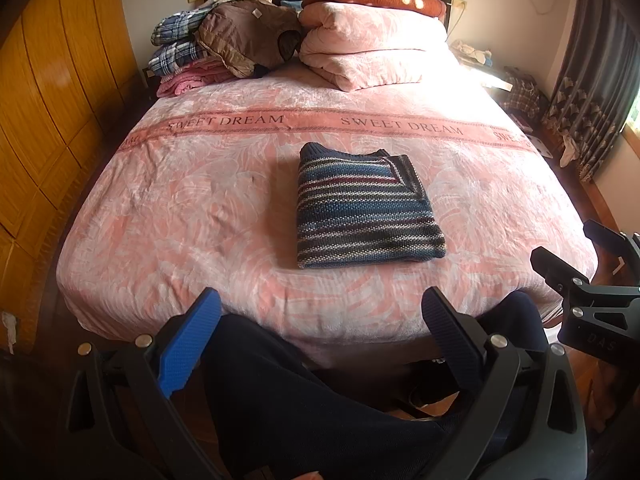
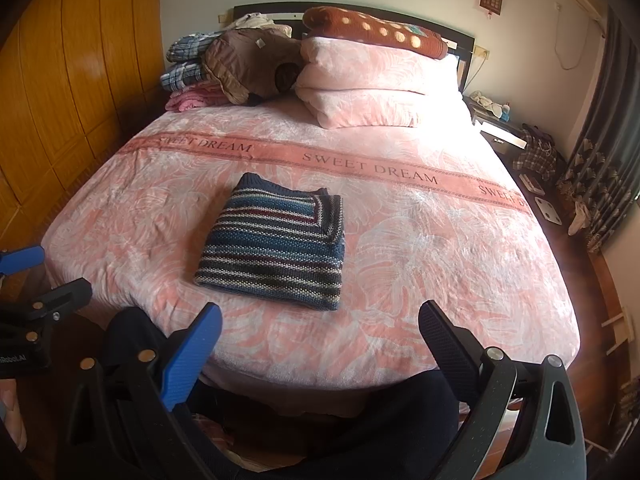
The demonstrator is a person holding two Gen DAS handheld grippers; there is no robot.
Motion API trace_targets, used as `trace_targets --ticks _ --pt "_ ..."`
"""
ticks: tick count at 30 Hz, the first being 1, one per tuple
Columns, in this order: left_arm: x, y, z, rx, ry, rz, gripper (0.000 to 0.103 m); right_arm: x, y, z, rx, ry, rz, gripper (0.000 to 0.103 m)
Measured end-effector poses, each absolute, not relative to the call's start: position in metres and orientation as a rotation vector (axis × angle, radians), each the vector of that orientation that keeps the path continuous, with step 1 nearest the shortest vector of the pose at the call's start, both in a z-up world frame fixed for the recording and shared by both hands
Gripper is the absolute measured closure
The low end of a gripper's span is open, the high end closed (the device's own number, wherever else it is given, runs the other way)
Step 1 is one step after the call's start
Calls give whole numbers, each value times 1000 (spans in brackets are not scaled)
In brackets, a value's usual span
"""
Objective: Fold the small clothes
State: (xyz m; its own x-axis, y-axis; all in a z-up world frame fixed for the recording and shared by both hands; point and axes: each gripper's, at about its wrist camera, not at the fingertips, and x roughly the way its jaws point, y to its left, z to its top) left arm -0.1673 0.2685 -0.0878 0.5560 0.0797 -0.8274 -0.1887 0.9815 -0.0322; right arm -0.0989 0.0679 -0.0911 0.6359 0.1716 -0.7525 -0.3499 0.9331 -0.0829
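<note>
Folded striped sweater [image 1: 366,208] is lying mid-bed, well inside the foot edge of the pink bedspread [image 1: 180,208], with bare cover all around. Left gripper [image 1: 320,316] and right gripper [image 2: 320,320] are hovering off the foot edge, both gaping wide, holding nothing.

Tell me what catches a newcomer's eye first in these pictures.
A striped sweater lies folded in a neat block in the middle of the pink bed cover, below the band that reads SWEET DREAM. At the head of the bed, a folded pink quilt sits beside a heap of plaid clothes. Both tools, left and right, hang open at the foot, holding nothing.
</note>
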Motion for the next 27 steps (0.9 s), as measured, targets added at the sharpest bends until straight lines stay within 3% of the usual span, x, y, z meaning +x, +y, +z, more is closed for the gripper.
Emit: trace_targets --ticks 27 --pt "-167 264 -90 -114 975 147 3 -98 69 -94 -231 834 310 4"
